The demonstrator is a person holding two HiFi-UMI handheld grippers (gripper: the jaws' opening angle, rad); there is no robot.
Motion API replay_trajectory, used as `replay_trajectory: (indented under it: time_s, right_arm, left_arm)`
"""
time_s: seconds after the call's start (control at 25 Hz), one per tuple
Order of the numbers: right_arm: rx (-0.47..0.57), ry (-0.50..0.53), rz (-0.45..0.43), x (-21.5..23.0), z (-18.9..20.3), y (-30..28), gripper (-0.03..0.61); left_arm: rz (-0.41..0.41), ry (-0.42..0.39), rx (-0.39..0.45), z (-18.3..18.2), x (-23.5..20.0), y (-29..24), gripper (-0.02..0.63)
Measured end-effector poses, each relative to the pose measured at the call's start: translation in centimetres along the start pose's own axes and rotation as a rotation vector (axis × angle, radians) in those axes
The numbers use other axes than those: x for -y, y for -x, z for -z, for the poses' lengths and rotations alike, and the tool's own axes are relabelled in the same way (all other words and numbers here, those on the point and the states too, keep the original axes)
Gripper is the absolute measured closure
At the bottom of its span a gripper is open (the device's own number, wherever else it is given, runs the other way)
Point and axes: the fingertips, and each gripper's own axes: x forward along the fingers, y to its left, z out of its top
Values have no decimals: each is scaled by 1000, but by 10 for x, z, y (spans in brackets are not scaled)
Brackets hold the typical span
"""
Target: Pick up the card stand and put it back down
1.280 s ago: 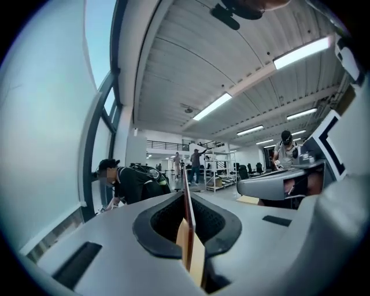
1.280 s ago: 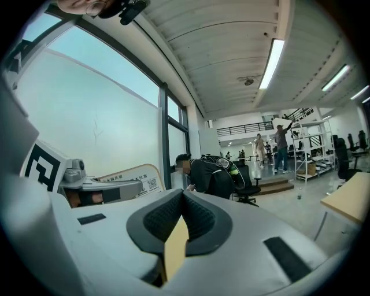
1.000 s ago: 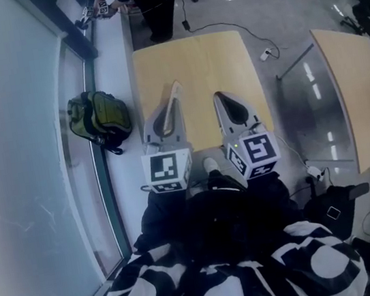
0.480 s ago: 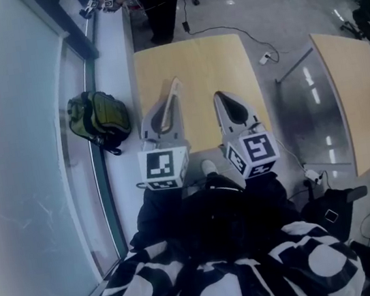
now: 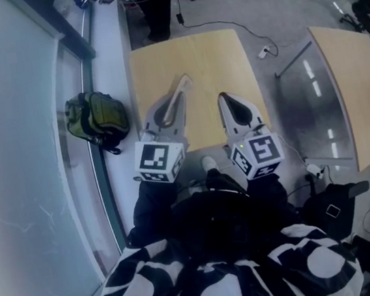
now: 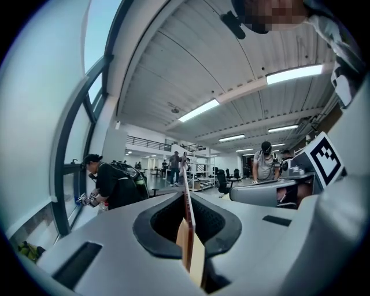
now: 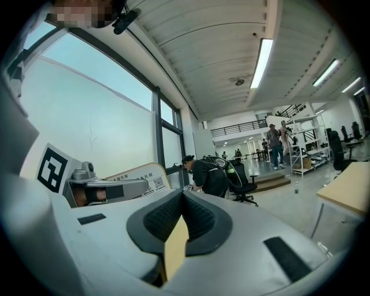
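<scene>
The card stand is a thin clear plate held upright over the wooden table. My left gripper is shut on it. In the left gripper view the card stand shows edge-on, pinched between the jaws. From the right gripper view the card stand shows its printed face with a QR code, at the tip of the left gripper. My right gripper hovers beside it over the table, shut with nothing held; its pads meet.
A green backpack lies on the floor left of the table by the window wall. A second wooden table stands to the right, with cables on the floor between. A person bends at the window sill beyond an office chair.
My left gripper has swung so that its tip and the card stand point more to the right, toward the table's middle. The right gripper has hardly moved.
</scene>
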Motion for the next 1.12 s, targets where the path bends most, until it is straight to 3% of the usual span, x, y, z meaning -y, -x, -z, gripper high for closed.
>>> replay_trajectory:
  time_s: [0.32, 0.48, 0.8, 1.12]
  right_arm:
    - [-13, -5, 39, 30, 14, 17, 572]
    - [-6, -3, 52, 52, 17, 28, 572]
    - [-30, -29, 101, 93, 37, 31, 572]
    - [-61, -68, 153, 130, 84, 27, 572]
  left_arm:
    - [245, -83, -28, 4, 38, -44, 597]
    - [370, -85, -46, 8, 64, -74, 597]
    - [620, -33, -115, 51, 99, -132, 598]
    - [807, -15, -180, 109, 130, -180, 598]
